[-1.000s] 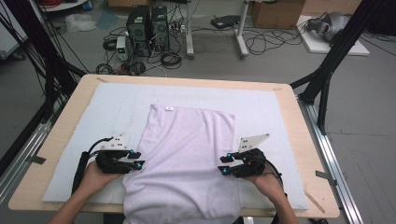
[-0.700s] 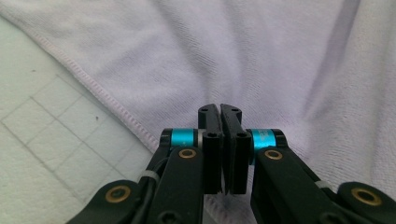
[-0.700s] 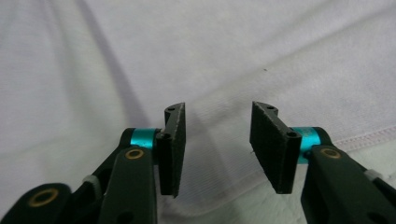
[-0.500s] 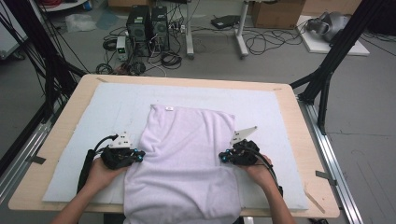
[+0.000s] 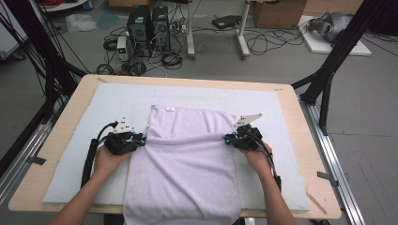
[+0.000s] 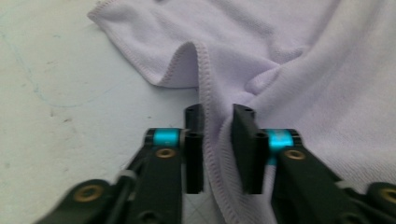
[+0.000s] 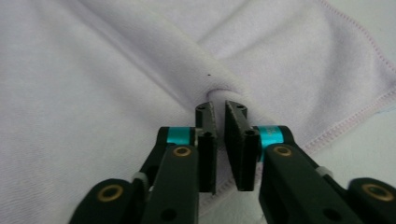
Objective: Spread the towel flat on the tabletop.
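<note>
Lilac towel (image 5: 183,164) lies mid-bench, near end overhanging; left gripper (image 6: 217,140) and right gripper (image 7: 219,140) jaws have just been opening, slightly apart around its side hems — reclamp both evenly before folding.

Left gripper (image 5: 141,139) and right gripper (image 5: 227,138): jaws just reopening, slightly parted.
</note>
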Demonstrator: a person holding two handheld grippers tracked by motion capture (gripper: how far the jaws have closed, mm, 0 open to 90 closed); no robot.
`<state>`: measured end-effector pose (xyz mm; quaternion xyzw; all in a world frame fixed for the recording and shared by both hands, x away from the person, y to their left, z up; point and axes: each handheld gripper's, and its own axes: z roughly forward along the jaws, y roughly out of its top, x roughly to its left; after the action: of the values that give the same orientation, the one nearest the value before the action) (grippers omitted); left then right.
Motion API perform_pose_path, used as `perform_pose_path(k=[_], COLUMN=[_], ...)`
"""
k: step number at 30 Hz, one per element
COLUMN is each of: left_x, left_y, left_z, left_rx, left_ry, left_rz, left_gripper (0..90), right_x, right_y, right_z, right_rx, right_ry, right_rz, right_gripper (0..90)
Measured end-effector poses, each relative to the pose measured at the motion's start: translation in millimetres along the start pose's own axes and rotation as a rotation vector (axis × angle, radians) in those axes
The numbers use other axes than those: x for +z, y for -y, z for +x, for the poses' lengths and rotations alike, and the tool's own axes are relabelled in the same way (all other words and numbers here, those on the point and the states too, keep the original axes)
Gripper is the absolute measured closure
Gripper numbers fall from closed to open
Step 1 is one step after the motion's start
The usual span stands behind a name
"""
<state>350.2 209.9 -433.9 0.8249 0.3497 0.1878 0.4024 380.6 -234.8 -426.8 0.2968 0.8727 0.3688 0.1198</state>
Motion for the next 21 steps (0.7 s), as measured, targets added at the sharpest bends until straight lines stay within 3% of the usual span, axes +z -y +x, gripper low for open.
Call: perform_pose_path(k=[1,2,3,6,8,11,13,15,19,20,21], left_x=[-10.5,-10.5,-25.0,-37.6,-55.7,-64.3,-75.0,-76.7,-75.5,-72.5,-63.7], left_y=[0.5,0.5,1.7,3.9,15.2,23.2,32.8,35.5,43.9,46.5,52.2], left_z=[2.7,2.7,4.3,2.5,-9.4,-20.2,-37.1,-43.1,-59.2,-61.7,-65.2], left_rx=[-0.011,-0.011,0.0,0.01,0.042,0.063,0.096,0.103,0.144,0.148,0.163], left_ry=[-0.001,-0.001,0.006,0.018,0.049,0.078,0.137,0.153,0.24,0.262,0.304], left_rz=[-0.024,-0.024,-0.046,-0.052,-0.063,-0.067,-0.064,-0.06,-0.019,0.001,0.068], left_gripper=[65.6,62.3,61.4,57.5,56.7,55.3,53.7,52.8,52.0,52.5,55.1], right_x=[-5.4,-11.5,-18.4,-35.9,-45.3,-50.5,-49.2,-48.0,-45.9,-44.2,-41.8], right_y=[-0.1,-0.4,-0.4,3.5,10.0,24.0,34.1,43.1,56.7,59.2,61.4], right_z=[2.1,4.6,8.1,21.5,38.8,60.7,73.0,84.7,101.5,104.1,106.0], right_rx=[-0.004,-0.015,-0.018,-0.045,-0.085,-0.121,-0.137,-0.157,-0.192,-0.197,-0.196], right_ry=[-0.002,0.001,0.001,-0.044,-0.074,-0.127,-0.168,-0.203,-0.241,-0.244,-0.258], right_rz=[-0.019,-0.042,-0.062,-0.125,-0.135,-0.141,-0.12,-0.099,-0.049,-0.03,-0.011], right_gripper=[72.4,69.6,67.4,61.6,59.7,57.0,55.2,54.4,54.5,55.8,60.7])
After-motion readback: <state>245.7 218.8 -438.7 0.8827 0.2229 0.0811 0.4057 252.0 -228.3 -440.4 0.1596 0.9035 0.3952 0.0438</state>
